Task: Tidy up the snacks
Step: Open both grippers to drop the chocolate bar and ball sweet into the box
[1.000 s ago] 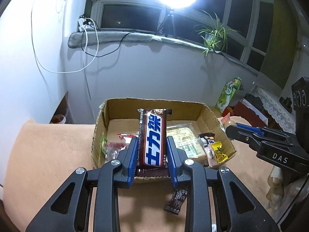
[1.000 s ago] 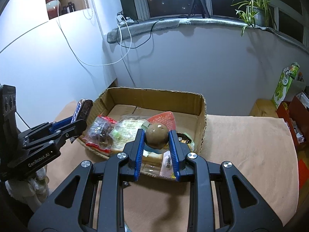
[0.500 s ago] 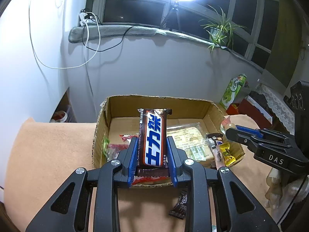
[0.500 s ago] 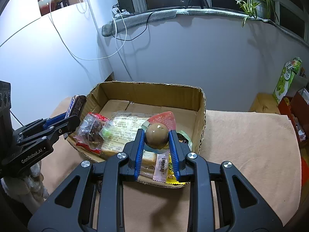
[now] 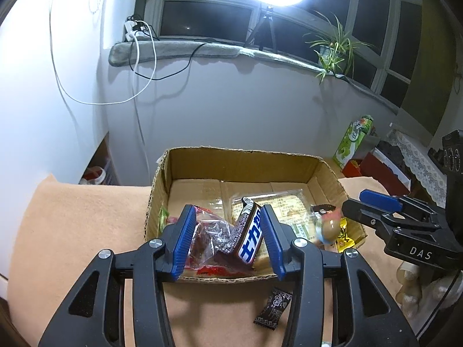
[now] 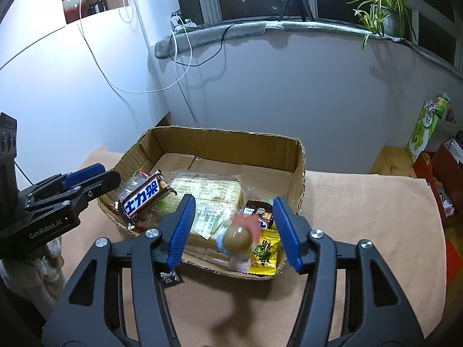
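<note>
A cardboard box (image 5: 243, 159) (image 6: 301, 167) with several snacks stands on the tan cloth. My left gripper (image 5: 227, 240) is open over the box's near left; the brown and blue chocolate bar (image 5: 250, 235) (image 6: 143, 192) is loose between the jaws, tilted onto a red-trimmed bag (image 5: 208, 237). My right gripper (image 6: 233, 231) is open over the near right; the brown packaged egg (image 6: 238, 238) (image 5: 330, 225) is blurred and loose between the jaws, above a yellow packet (image 6: 264, 250).
A small dark candy wrapper (image 5: 273, 308) (image 6: 169, 277) lies on the cloth in front of the box. A green carton (image 5: 351, 141) and red boxes stand at the right. A wall stands close behind the box.
Both grippers have opened. The chocolate bar has dropped from the left gripper into the box, and the egg has dropped from the right gripper.
</note>
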{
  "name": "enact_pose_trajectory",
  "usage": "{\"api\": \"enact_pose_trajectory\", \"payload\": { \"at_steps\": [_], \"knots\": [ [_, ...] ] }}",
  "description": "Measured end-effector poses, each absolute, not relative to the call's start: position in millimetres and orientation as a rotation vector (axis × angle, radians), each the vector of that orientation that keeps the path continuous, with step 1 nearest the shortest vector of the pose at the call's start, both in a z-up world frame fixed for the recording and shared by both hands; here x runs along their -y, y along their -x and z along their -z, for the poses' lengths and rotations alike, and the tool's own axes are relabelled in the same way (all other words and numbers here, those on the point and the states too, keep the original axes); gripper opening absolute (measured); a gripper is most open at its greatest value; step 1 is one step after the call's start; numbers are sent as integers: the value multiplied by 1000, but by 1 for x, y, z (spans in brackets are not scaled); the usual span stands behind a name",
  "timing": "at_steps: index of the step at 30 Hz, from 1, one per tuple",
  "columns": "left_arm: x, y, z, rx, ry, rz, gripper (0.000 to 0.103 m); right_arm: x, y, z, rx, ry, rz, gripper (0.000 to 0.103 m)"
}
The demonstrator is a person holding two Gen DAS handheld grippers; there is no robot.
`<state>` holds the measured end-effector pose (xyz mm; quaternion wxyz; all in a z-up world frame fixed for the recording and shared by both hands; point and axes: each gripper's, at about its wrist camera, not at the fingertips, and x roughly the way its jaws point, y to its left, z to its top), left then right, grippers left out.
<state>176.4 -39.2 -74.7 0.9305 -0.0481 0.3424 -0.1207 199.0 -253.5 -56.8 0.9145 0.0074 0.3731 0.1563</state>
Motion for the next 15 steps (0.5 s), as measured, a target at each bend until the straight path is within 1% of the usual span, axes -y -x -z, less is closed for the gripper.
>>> {"api": "enact_pose_trajectory", "payload": {
  "at_steps": [15],
  "knots": [
    [37,-163,68,-685,99,241,45,262,-179,48,-750,-16,-311,59]
  ]
}}
